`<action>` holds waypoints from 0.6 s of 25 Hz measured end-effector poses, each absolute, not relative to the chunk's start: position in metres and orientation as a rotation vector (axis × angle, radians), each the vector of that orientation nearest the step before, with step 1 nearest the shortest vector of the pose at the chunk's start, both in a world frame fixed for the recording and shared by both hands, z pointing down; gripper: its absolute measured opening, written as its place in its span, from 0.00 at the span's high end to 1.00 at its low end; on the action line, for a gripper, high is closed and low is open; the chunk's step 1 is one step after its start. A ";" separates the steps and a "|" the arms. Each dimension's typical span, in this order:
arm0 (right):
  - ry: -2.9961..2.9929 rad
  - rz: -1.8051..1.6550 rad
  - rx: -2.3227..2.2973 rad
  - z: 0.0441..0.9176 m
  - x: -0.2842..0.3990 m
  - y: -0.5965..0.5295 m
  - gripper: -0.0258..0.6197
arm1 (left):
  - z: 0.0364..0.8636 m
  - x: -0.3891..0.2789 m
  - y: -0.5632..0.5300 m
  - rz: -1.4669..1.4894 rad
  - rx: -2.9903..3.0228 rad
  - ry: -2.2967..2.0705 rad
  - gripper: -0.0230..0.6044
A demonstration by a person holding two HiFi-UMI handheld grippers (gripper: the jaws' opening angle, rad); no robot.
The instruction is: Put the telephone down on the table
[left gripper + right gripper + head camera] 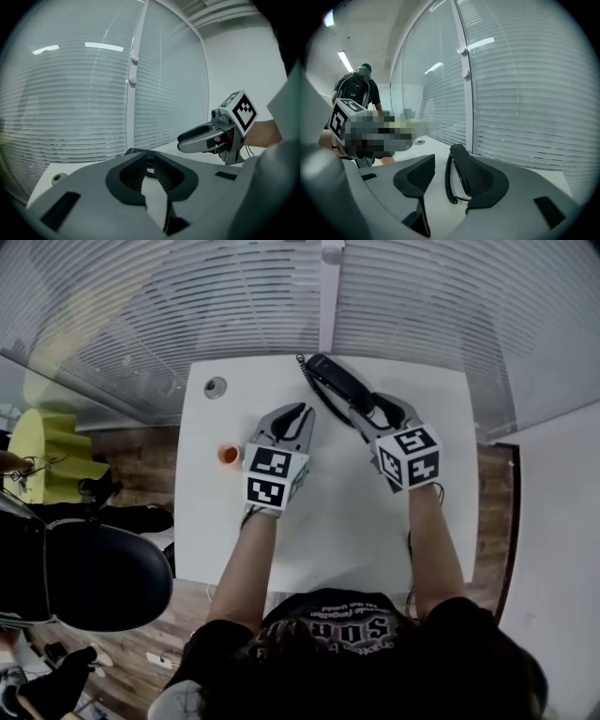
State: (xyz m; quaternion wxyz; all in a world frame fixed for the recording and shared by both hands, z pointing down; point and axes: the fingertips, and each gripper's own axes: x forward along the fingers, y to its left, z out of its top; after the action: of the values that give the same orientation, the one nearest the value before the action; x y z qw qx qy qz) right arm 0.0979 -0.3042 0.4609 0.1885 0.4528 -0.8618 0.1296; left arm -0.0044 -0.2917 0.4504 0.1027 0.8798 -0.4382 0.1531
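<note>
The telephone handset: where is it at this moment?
In the head view the telephone handset lies at the far edge of the white table, right of the middle, just in front of the right gripper.

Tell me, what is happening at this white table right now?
A person holds a gripper in each hand above the table. The black telephone handset lies on the table near its far edge. The right gripper is at the handset with its fingers apart, not clamping it. The left gripper is empty.
</note>
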 end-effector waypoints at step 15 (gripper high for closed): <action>-2.404 0.266 1.420 0.412 0.086 -0.200 0.88 | 0.394 -0.031 -0.199 0.384 2.676 -1.313 0.96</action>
State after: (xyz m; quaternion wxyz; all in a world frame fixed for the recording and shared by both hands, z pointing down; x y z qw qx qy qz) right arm 0.0859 -0.1996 0.4119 0.1678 0.4990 -0.8450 0.0936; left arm -0.0309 -0.1989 0.3941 0.0680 0.8883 -0.4360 0.1276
